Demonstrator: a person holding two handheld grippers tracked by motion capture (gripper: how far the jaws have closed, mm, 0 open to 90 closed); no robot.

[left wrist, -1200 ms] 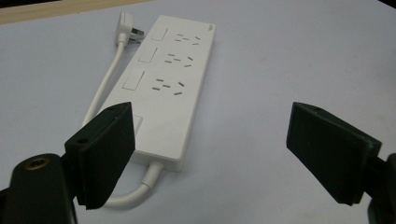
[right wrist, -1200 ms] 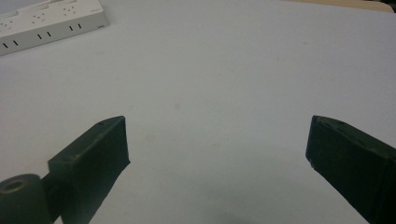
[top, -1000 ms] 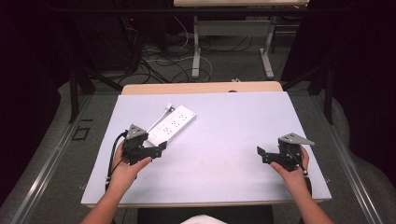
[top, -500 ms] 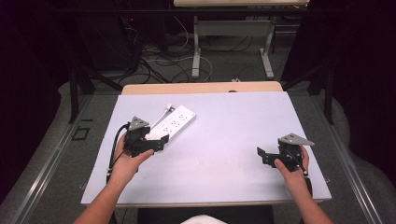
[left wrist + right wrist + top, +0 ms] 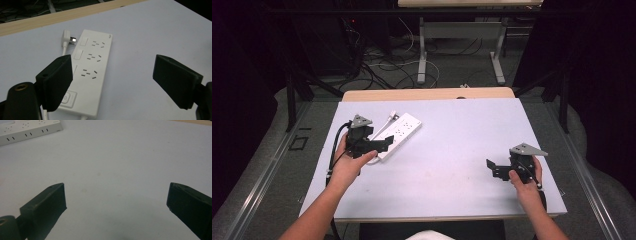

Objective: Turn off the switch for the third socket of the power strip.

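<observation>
White three-outlet power strip (image 5: 91,70), flat

Table mostly open; one obstacle, left-rear.
Power strip (image 5: 399,135) lies flat and diagonal, its plug (image 5: 67,37) just beside the far end, near the table (image 5: 462,130) back edge. Left gripper (image 5: 384,145) hangs over the strip's near end. Centre, front and right side: free passage around the right gripper (image 5: 492,169).

Power strip (image 5: 93,70): white all over, dark socket slots in three groups, pale white switches beside them; its plug (image 5: 67,37) white with silver prongs. Table (image 5: 452,150) pale lavender-grey, light wooden strip (image 5: 427,94) at its far edge. Left gripper (image 5: 379,146) and right gripper (image 5: 492,169): black bodies, grey three-cornered plates.
</observation>
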